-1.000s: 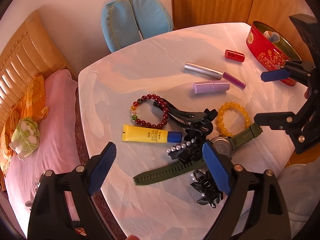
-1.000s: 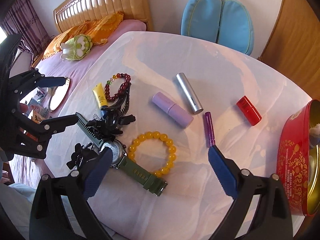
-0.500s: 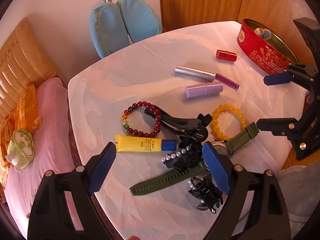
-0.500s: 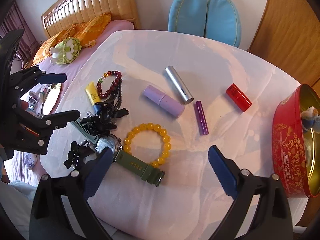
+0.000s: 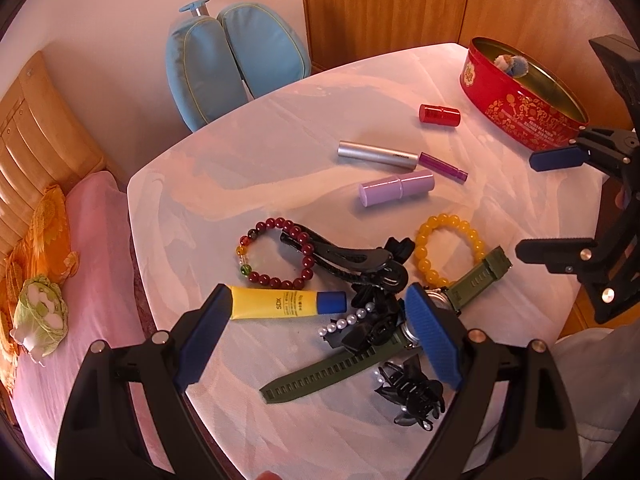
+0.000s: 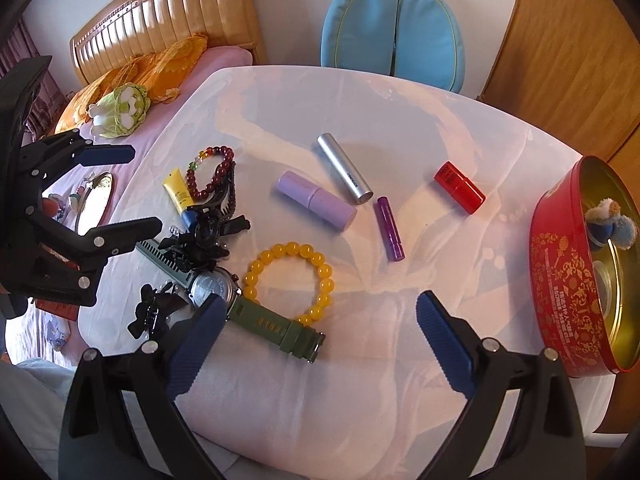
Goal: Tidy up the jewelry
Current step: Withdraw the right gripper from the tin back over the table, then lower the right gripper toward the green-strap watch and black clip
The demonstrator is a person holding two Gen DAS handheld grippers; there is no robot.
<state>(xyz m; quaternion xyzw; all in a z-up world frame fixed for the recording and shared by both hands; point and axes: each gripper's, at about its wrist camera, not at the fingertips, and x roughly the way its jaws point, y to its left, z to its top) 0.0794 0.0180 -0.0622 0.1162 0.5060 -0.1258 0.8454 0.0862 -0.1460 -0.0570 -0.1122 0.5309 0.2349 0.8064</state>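
Note:
On the white-clothed table (image 5: 256, 152) lie a dark red bead bracelet (image 5: 276, 252) (image 6: 214, 170), a yellow bead bracelet (image 5: 448, 248) (image 6: 290, 280), a green-strapped watch (image 5: 400, 332) (image 6: 240, 304), a pearl string (image 5: 348, 320) and black hair clips (image 5: 352, 260). My left gripper (image 5: 320, 340) is open and empty, low over the watch and clips. My right gripper (image 6: 316, 344) is open and empty, just in front of the yellow bracelet and the watch strap. An open red tin (image 5: 524, 96) (image 6: 580, 264) stands at the table's right side.
A yellow tube (image 5: 284, 302), a lilac case (image 5: 396, 188), a silver tube (image 5: 376, 154), a purple stick (image 5: 442, 166) and a red case (image 5: 439, 114) also lie on the table. A blue chair back (image 5: 232, 60), a bed (image 5: 60, 240) and wooden cabinets (image 5: 400, 4) surround it.
Both grippers have drifted slightly, so the table items sit a little lower and more central in each view. Both stay open and empty. No object has moved.

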